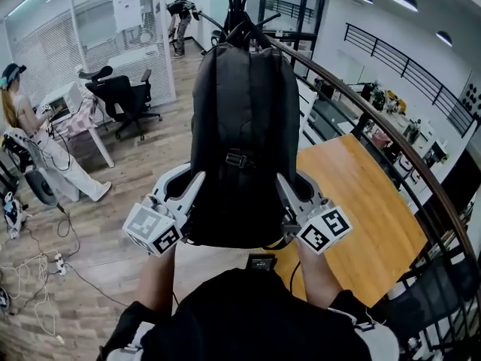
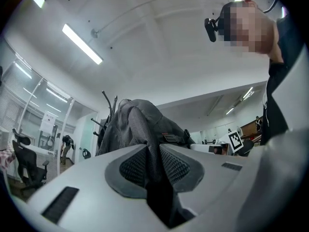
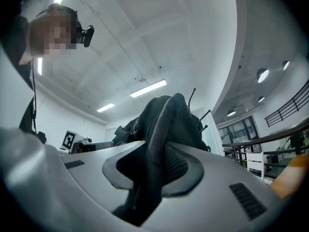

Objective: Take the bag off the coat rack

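A black backpack (image 1: 242, 138) hangs upright in front of me, its top up among the black hooks of the coat rack (image 1: 239, 6). My left gripper (image 1: 189, 201) is shut on the bag's left lower side, and its own view shows dark mesh fabric (image 2: 149, 166) pinched between the grey pads. My right gripper (image 1: 288, 205) is shut on the right lower side, where a padded strap (image 3: 155, 163) runs between the pads. Whether the bag's loop sits on a hook is hidden behind the bag's top.
A curved black railing (image 1: 391, 138) runs along the right, with an orange wooden surface (image 1: 364, 216) below it. At the left stand a desk with black office chairs (image 1: 124, 96) and a seated person (image 1: 30, 138). Cables (image 1: 37, 269) lie on the wooden floor.
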Demonstrator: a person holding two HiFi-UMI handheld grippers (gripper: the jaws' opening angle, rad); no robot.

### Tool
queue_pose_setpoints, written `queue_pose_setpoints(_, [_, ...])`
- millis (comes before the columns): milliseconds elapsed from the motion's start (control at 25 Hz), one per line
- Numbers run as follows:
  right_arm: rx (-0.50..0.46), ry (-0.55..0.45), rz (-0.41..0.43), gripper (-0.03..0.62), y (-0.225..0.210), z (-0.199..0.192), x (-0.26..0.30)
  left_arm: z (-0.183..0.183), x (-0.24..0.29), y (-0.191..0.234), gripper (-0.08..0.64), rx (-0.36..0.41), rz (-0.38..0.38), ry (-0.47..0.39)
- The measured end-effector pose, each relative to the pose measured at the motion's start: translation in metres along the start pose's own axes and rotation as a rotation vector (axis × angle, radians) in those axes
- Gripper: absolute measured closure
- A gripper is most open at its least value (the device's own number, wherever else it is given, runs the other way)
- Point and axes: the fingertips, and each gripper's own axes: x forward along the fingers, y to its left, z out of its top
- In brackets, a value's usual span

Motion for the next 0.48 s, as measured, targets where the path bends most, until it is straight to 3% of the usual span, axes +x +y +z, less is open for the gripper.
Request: queue_pose_setpoints(480, [0.045, 0.106, -0.029, 0.480, 0.069, -0.040, -0.081, -0.037, -0.086, -0.066, 0.471, -0.132, -0.008, 0.076])
